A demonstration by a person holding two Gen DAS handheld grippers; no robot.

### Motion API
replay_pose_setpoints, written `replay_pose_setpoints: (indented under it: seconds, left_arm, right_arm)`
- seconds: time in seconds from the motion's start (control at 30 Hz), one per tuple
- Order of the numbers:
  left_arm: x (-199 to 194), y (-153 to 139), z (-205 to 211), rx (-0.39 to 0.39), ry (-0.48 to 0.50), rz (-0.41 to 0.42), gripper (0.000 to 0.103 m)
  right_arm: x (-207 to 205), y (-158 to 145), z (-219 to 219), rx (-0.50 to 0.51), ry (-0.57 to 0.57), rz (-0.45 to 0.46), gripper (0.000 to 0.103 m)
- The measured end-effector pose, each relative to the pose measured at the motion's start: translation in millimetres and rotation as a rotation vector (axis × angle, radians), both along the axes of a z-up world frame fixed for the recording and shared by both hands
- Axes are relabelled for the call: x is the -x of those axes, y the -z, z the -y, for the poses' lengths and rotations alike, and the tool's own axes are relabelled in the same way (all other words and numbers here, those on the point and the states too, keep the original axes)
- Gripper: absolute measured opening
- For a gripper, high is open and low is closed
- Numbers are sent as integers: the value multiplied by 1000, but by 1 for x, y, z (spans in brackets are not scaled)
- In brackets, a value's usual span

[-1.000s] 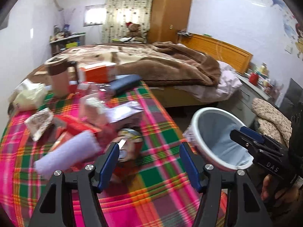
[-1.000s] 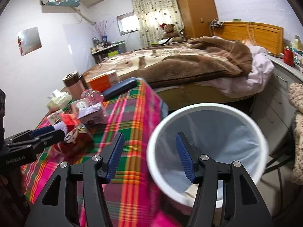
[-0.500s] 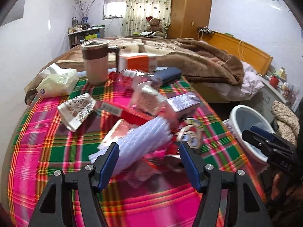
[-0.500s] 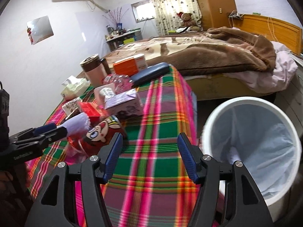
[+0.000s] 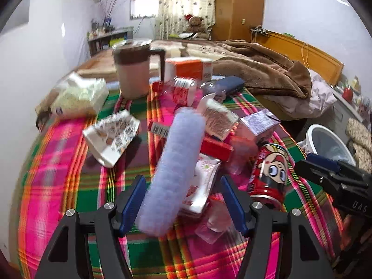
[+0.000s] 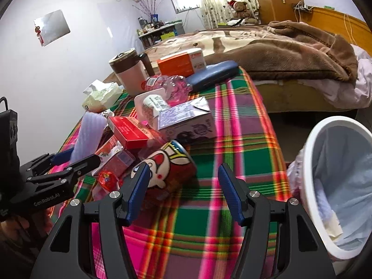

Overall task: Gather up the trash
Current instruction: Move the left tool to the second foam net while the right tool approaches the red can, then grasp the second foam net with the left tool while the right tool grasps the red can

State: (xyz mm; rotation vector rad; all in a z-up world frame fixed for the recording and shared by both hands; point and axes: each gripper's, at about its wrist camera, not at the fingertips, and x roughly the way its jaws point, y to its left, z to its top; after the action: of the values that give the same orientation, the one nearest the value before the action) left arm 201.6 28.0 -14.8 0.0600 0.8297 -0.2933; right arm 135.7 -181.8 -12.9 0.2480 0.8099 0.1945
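Observation:
A heap of trash lies on the plaid table [image 5: 58,186]. A pale purple foam roll [image 5: 176,162] lies with its near end between the fingers of my open left gripper [image 5: 183,202]. A red cartoon can [image 5: 270,172] lies on its side to the right; in the right wrist view the can [image 6: 167,167] sits just left of my open, empty right gripper [image 6: 183,190]. A red box [image 6: 127,131], a purple carton [image 6: 186,121] and a crushed pink bottle [image 6: 169,86] lie behind. The white bin [image 6: 337,186] with a blue liner stands at the right.
A brown-lidded mug [image 5: 132,72], an orange box [image 5: 188,67], a dark blue case [image 5: 230,84], a tissue pack [image 5: 79,97] and a printed white wrapper [image 5: 111,134] sit farther back. A bed with a brown blanket [image 6: 279,46] lies beyond the table.
Both grippers swung left from the bin toward the table. The left one now straddles the foam roll's near end; the right one moved from over the bin to beside the can.

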Motion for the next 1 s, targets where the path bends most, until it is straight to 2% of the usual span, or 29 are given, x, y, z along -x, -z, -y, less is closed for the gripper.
replay_pose_setpoints:
  seconds: [0.37,0.6,0.67,0.73,0.83,1.0]
  left_arm:
    - [-20,18,-38,92,-100,-53,66]
    - [-25,17,-37,129,-70,-52,66]
    - [-26,18,-36,130,-63,-53,63]
    - [-27,20,-36,133,-71,-64,52]
    - [-25,19,-38,143,-88,-55,45]
    - [-24,19,-43,139,-100,-58,44]
  right_arm:
    - [-15,7,-22,-25,-13,-43,64]
    - [-22,10,-27,-30,7,-72,68]
    - [-26,12,-28,-26,21,-85,68]
    - [-29,14,-31,-20,32,-91,68]
    - [-28,14,-36,-1,30,-94,69]
    - [-23,14,-43,65,-10,-118,69]
